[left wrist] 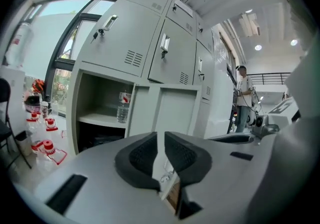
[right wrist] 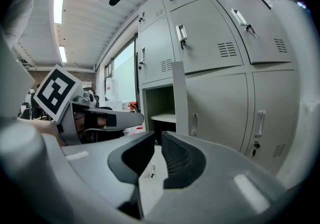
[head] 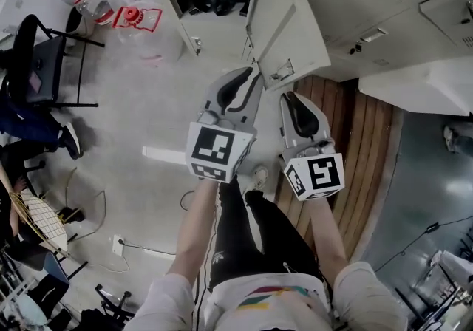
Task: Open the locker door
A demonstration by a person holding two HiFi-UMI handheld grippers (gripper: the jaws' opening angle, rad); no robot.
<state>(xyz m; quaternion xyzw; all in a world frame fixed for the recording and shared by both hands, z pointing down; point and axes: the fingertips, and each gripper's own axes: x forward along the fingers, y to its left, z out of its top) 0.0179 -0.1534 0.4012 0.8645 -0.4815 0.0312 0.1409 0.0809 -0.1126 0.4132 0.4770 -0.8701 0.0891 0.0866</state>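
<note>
Locker door (head: 295,26) open, free edge upright, 12 o'clock off nearer left gripper (head: 244,77). Left gripper and right gripper (head: 292,100) slightly apart, clamping nothing.

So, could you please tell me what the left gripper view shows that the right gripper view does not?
Only the left gripper view: a water bottle on the locker shelf and a person standing far off. Only the right gripper view: the left gripper with its marker cube. Both: the open locker compartment and closed lockers near it.
</note>
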